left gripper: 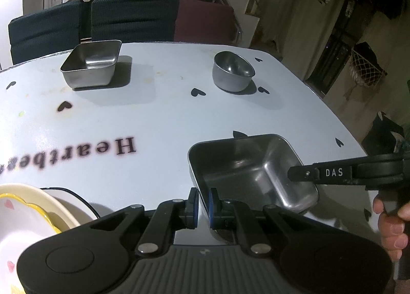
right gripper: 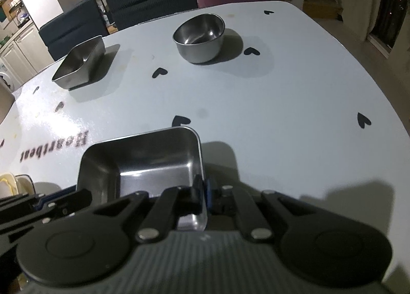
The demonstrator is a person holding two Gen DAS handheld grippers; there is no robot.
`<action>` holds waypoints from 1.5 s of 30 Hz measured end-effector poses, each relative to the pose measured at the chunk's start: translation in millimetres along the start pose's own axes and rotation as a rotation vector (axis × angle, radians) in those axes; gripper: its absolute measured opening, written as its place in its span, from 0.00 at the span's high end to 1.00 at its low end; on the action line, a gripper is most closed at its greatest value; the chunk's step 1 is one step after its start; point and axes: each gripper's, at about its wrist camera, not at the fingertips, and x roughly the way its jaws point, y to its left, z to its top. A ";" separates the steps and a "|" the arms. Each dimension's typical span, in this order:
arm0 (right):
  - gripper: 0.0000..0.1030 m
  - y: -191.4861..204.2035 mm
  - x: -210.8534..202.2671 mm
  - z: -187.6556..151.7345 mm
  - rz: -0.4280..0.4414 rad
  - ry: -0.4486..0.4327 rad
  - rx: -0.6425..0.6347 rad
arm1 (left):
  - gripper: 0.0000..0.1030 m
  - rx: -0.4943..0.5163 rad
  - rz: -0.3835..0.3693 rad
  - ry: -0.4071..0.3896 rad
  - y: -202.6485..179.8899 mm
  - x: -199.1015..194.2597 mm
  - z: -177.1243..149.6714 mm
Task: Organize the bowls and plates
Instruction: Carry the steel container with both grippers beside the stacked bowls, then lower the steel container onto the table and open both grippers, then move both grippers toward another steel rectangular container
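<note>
Far left there's a stack of ceramic bowls [left gripper: 30, 214] at the table [left gripper: 166, 119] edge, a square steel tray [left gripper: 92, 63] sits at the back; the left gripper [left gripper: 202, 208] has its jaws closed on the near-left rim of the closer square steel dish [left gripper: 246, 168], which sits on the table. The right gripper [right gripper: 203, 192] is pinched on that dish's right wall; a round steel bowl [left gripper: 232, 71] sits back right, well apart.

Right claw [right gripper: 202, 192] clamped on near square steel dish [right gripper: 143, 160] rim. Second square dish [right gripper: 79, 66] and round bowl [right gripper: 200, 38] stand well apart on tabletop [right gripper: 282, 114].
</note>
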 end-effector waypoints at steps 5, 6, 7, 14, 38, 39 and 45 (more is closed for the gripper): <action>0.95 -0.3 0.3 0.3 0.002 0.003 -0.004 | 0.91 -0.002 -0.003 0.003 0.4 0.1 0.0; 0.95 -0.7 0.2 0.3 0.005 0.002 -0.004 | 0.91 -0.001 -0.004 0.007 0.5 0.4 0.4; 0.95 -1.4 0.2 -0.1 0.009 0.002 -0.001 | 0.91 0.000 -0.004 0.009 0.6 0.6 0.7; 0.93 -5.5 -2.7 -3.0 0.026 -0.019 -0.010 | 0.70 -0.008 0.002 0.033 2.1 1.0 0.5; 0.00 -11.7 -67.9 -15.9 -0.034 -0.198 -0.013 | 0.00 -0.001 0.050 -0.079 20.0 -64.8 17.3; 0.00 -9.7 -71.1 -15.6 -0.033 -0.208 -0.011 | 0.00 -0.002 0.053 -0.084 23.5 -69.0 19.9; 0.00 11.7 -78.5 -7.2 -0.017 -0.247 -0.015 | 0.00 0.016 0.082 -0.112 48.8 -91.5 34.5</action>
